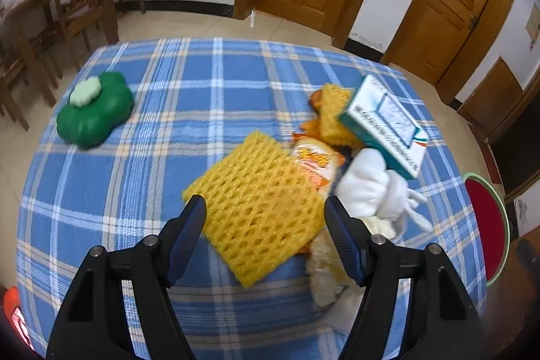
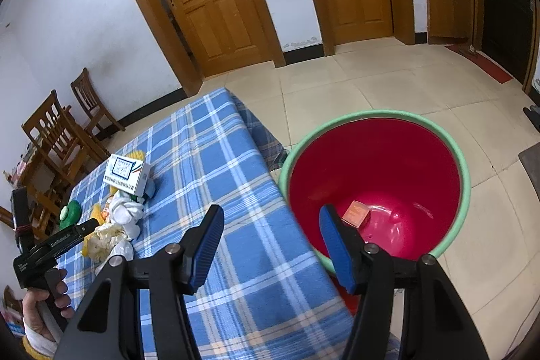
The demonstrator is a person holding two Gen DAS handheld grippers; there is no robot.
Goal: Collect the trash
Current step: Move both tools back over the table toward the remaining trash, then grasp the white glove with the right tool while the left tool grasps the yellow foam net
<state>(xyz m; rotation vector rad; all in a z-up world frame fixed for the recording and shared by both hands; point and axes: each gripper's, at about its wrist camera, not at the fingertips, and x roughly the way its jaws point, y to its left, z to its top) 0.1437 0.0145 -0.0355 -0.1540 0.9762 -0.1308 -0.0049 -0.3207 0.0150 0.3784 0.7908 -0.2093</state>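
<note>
Though both grippers' fingers apart, orange box (image 2: 355,213) in bucket (image 2: 371,115): right view only

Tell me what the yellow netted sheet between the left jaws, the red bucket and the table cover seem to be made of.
Yellow netted sheet: likely soft foam mesh, matte, shown by its puffy open diamond cells. Red bucket: probably moulded plastic, glossy, with highlights on its inner wall and a pale green rim. Table cover: woven cloth in blue plaid, matte, with visible weave and soft draping at the edge.
</note>
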